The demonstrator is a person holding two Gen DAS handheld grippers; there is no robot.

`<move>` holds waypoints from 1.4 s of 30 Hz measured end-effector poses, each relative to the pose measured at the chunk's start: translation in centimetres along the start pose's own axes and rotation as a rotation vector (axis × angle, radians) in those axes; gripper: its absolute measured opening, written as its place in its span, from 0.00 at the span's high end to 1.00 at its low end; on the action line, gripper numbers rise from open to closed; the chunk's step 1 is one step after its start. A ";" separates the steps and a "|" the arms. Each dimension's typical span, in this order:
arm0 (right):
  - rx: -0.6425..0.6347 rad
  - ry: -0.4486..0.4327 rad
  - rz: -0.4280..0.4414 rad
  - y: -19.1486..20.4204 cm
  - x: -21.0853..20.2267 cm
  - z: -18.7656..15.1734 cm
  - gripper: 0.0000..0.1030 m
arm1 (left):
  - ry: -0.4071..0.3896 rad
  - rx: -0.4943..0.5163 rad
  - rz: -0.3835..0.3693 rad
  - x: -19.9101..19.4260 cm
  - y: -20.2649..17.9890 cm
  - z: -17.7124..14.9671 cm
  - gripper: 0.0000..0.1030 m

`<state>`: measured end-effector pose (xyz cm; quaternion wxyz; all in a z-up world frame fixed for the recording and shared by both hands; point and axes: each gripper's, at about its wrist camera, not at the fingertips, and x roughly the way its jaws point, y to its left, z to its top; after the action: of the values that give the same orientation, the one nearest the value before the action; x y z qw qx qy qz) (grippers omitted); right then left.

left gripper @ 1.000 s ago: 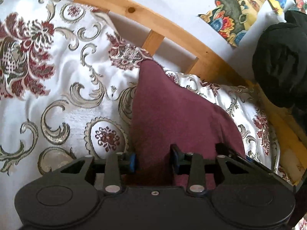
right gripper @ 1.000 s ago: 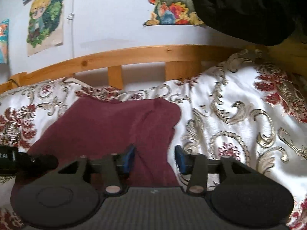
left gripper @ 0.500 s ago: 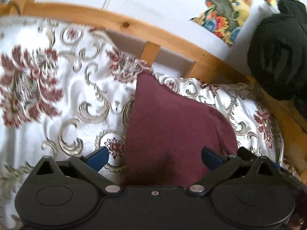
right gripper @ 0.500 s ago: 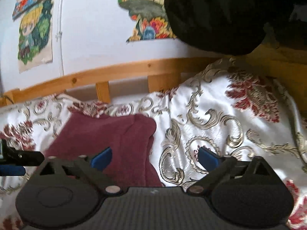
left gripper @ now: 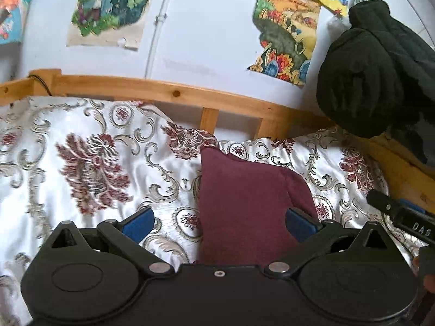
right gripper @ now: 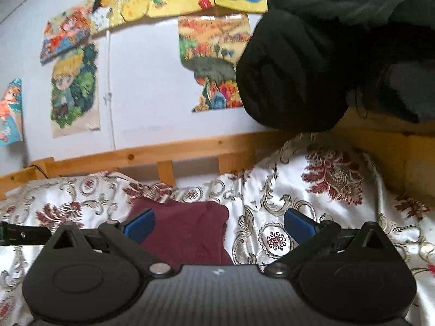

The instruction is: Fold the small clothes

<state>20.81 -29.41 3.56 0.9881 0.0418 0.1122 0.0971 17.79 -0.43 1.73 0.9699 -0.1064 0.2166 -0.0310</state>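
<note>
Maroon garment [left gripper: 250, 203] lies folded near the bedspread's [left gripper: 89, 163] far edge; we hold both grippers, left [left gripper: 218, 221] and right [right gripper: 218, 224], spread wide and empty, ready to press creases flat.

Near edge of the maroon garment [left gripper: 250, 203] is hidden behind the left tongs [left gripper: 220, 221] body. Dark bundle [right gripper: 326, 54] is cut off by the right wrist view's edge.

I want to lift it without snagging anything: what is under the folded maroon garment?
The folded maroon knit garment lies directly on the white satin bedspread with red flowers and gold scrolls. Only bedspread shows around its edges; whatever sits beneath its middle is covered.
</note>
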 end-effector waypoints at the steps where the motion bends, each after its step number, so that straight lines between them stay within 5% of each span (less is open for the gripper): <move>1: 0.000 -0.007 0.005 0.1 -0.8 0.1 0.00 | -0.007 0.008 0.002 -0.8 0.0 -0.2 0.01; 14: -0.038 -0.031 0.025 1.5 -8.9 -0.5 0.00 | -0.067 0.077 0.013 -7.1 -1.5 -2.7 0.01; 26: -0.063 0.073 0.002 2.6 -13.4 -2.4 0.00 | 0.018 0.077 0.006 -8.9 -1.7 -6.1 0.01; 42: -0.017 0.244 -0.064 1.6 -12.0 -4.1 0.00 | 0.087 0.138 -0.005 -8.0 -2.9 -7.4 0.01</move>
<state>8.16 -30.05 2.31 0.9700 0.0177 0.2321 0.0708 7.35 -3.81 -0.90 0.9646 -0.0384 0.2555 -0.0529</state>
